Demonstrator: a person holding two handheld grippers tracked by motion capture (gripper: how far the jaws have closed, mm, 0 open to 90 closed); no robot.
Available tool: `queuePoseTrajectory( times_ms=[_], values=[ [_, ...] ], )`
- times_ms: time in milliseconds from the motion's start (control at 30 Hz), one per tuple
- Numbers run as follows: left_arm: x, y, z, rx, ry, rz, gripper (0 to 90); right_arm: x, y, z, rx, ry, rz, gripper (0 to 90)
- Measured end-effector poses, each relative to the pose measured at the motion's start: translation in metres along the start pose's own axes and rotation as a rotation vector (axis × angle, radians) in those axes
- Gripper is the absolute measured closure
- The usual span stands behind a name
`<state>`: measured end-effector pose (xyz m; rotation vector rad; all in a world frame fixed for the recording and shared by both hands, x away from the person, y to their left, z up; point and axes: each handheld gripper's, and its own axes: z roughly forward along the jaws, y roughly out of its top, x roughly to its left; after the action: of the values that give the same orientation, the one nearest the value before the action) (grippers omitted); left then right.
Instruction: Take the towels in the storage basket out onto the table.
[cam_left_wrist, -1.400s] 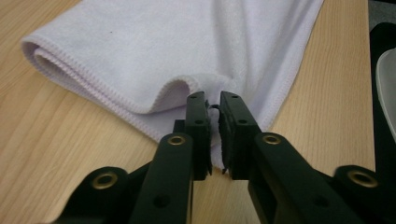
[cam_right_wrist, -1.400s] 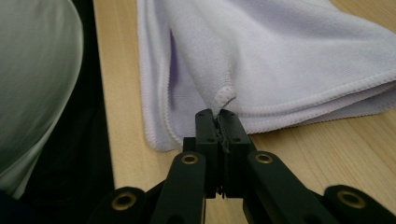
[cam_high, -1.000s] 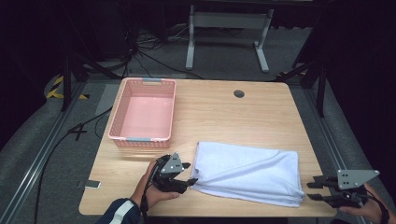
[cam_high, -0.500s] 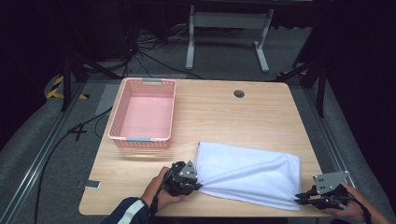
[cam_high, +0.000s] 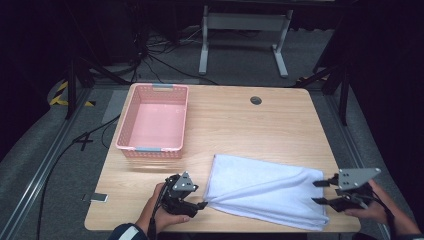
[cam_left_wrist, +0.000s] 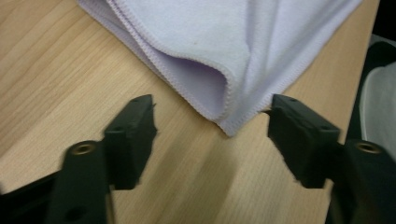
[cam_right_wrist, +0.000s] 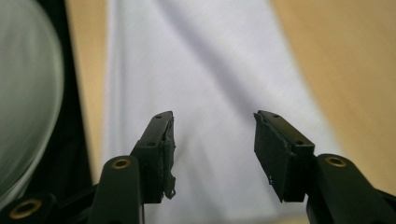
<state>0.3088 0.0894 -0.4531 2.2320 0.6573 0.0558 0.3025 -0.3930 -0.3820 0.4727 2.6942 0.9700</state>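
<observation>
From above, a folded white towel lies flat on the near part of the wooden bench, and a pink basket sits well apart from it at the far left side. The left hand comes in from the bottom edge, low on the bench, and points the left gripper sideways at the towel's near left corner. The right hand rests at the bench's right edge and points the right gripper sideways at the towel's right end. In the left gripper view, the left gripper has just been opening its jaws, and they stand wide apart. The towel's folded corner lies between the tips, but the pads do not press on it, and the bench shows bare under them. In the right gripper view, the right gripper has also just been opening its jaws, and they stand about half open. They hang over the towel with nothing squeezed between them, and the bench shows beside the cloth.
</observation>
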Motion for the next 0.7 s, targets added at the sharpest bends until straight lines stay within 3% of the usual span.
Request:
queuePoseTrajectory(
  times_ms=[67,100,133,200,233,300,367,433,500,533,633,700],
  values=[
    [-0.003,0.002,0.006,-0.016,0.01,-0.009,24.2,-0.008,0.022,0.015,0.002,-0.026,0.001,46.6],
    [-0.003,0.002,0.006,-0.016,0.01,-0.009,22.1,-0.008,0.022,0.015,0.002,-0.026,0.001,46.6],
    [-0.005,0.005,0.011,0.005,0.022,0.004,22.1,-0.011,0.034,0.024,0.002,-0.02,-0.019,46.5],
    [-0.007,0.008,0.017,0.0,0.026,0.016,19.1,-0.017,0.065,0.046,-0.029,0.008,-0.004,47.5],
    [-0.009,0.009,0.02,-0.006,0.02,0.011,19.0,-0.019,0.08,0.059,-0.059,0.019,-0.04,46.0],
    [-0.011,0.01,0.025,0.024,0.032,0.037,18.5,-0.021,0.101,0.09,-0.016,0.01,-0.085,45.8],
    [-0.013,0.01,0.028,0.026,0.03,0.053,17.7,-0.026,0.117,0.117,0.03,0.063,-0.014,42.8],
    [-0.014,0.008,0.033,0.035,0.036,0.055,17.7,-0.029,0.134,0.135,-0.043,0.101,0.015,44.9],
    [-0.013,0.008,0.035,0.047,0.037,0.056,17.7,-0.028,0.149,0.15,-0.041,0.102,0.02,41.5],
    [-0.013,0.008,0.036,0.046,0.039,0.05,17.5,-0.027,0.158,0.163,-0.017,0.122,0.012,40.6],
    [-0.012,0.008,0.038,0.039,0.041,0.059,16.5,-0.026,0.174,0.192,0.026,0.116,0.002,40.1],
    [-0.013,0.008,0.039,0.028,0.041,0.051,16.1,-0.027,0.177,0.197,0.033,0.111,0.008,39.1]
  ],
)
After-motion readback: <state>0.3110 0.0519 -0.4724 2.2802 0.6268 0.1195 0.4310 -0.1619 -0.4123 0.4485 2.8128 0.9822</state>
